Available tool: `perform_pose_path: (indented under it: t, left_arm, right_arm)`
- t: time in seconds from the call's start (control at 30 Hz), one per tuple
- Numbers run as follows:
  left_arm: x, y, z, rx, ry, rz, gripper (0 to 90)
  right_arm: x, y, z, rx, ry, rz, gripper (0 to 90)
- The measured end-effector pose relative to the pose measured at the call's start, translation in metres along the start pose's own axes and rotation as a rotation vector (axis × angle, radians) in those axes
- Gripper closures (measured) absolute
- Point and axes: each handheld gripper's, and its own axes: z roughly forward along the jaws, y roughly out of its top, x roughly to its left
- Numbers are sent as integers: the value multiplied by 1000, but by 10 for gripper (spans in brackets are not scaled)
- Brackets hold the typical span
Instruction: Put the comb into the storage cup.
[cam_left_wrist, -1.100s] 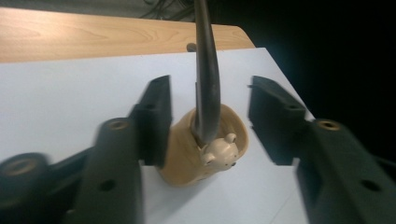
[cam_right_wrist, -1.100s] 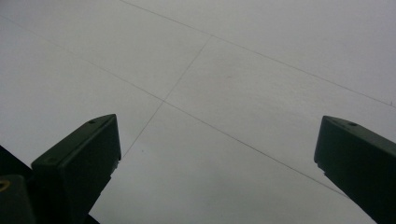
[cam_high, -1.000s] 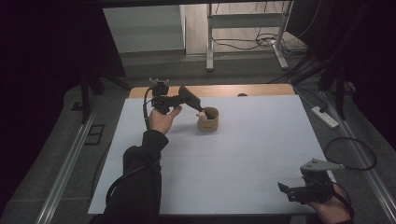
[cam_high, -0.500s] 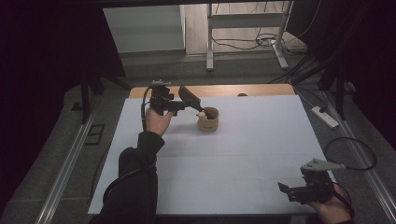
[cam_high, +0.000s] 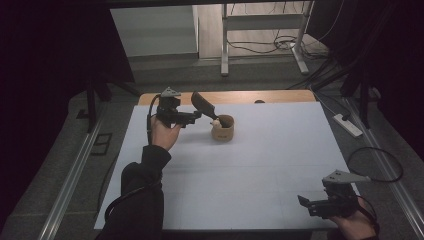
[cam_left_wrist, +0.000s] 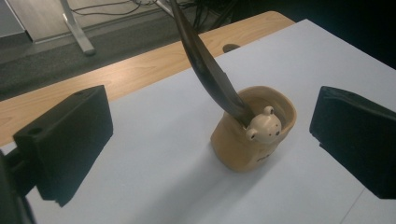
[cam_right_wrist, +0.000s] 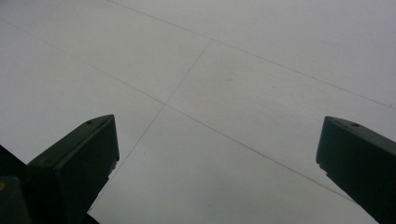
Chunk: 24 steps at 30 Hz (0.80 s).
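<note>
Tan bear cup (cam_left_wrist: 254, 135) sits far-left on the white table (cam_high: 260, 170), dark spatula (cam_left_wrist: 210, 70) leaning inside — placing looks done. Left gripper (cam_left_wrist: 210, 144) has just been opening, jaws wide, nothing between; next: back off w/o tipping it. Right gripper (cam_right_wrist: 217, 163) open, idle.

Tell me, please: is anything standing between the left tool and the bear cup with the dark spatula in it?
Nothing visible does. The left tool is open, with the bear cup just ahead between its jaws on bare white table. The dark spatula leans out of the cup toward the tool, part of the target rather than an obstacle.
</note>
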Motion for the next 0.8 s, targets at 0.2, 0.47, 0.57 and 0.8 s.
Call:
perform_pose_path:
  t: [0.2, 0.47, 0.57, 0.8]
  left_arm:
    - [-4, -4, -7, -5, 0, 22, 0]
    - [-9, -10, -14, -7, -9, 40, 0]
    - [-9, -13, -16, -10, -12, 39, 0]
    - [-11, -23, -21, -16, -17, 36, 0]
  right_arm:
    - [0, 0, 0, 0, -2, -4, 0]
    - [1, 0, 0, 3, -1, -10, 0]
    - [1, 0, 0, 4, 0, -14, 0]
    - [1, 0, 0, 4, -2, -16, 0]
